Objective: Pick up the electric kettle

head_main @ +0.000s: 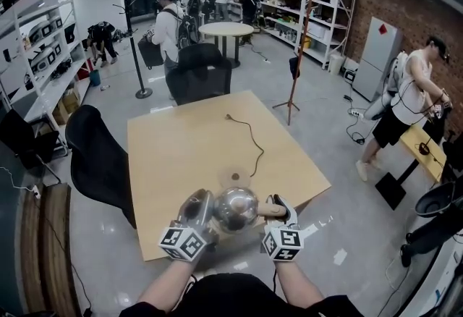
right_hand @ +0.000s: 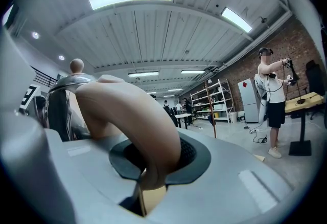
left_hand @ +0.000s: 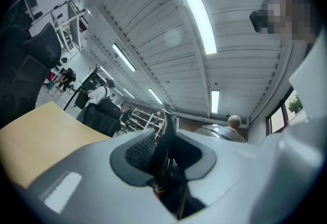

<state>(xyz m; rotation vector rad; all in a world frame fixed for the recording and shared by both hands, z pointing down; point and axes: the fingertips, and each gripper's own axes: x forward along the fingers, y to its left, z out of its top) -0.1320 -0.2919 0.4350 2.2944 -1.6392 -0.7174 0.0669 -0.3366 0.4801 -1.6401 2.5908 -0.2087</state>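
Note:
The electric kettle (head_main: 236, 208), a round steel body with a tan handle (head_main: 271, 210), hangs between both grippers over the table's near edge. My right gripper (head_main: 278, 210) is shut on the handle. In the right gripper view the tan handle (right_hand: 138, 115) arches out of my right gripper (right_hand: 153, 166), with the steel body (right_hand: 61, 100) to the left. My left gripper (head_main: 205, 210) is at the kettle's left side. In the left gripper view my left gripper (left_hand: 166, 151) is shut on a thin dark edge of the kettle, and the lid with its knob (left_hand: 225, 130) shows on the right.
On the wooden table (head_main: 181, 163) just beyond the kettle lies its round base (head_main: 233, 176), with a power cord (head_main: 253, 142) running to the far side. Black chairs (head_main: 98, 156) stand at the left and far edges. A person (head_main: 405, 102) works on the right, and others stand further back.

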